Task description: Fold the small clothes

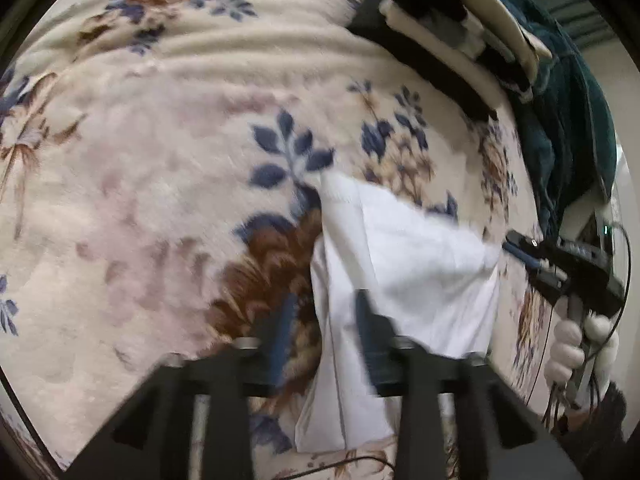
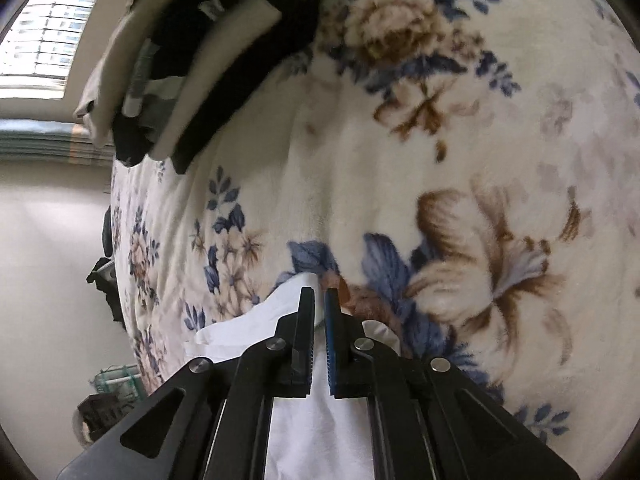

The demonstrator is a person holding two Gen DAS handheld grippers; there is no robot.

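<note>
A small white garment (image 1: 404, 264) lies on a floral fleece blanket (image 1: 160, 200), partly lifted. The right claw (image 2: 319, 300) is clenched on its edge, the 2 fingers nearly touching with white cloth between them. The left claw (image 1: 324, 320) is released, its fingers spread, 1 over the cloth. A stack of folded clothes (image 2: 192, 64) sits well apart at the blanket's edge.
</note>
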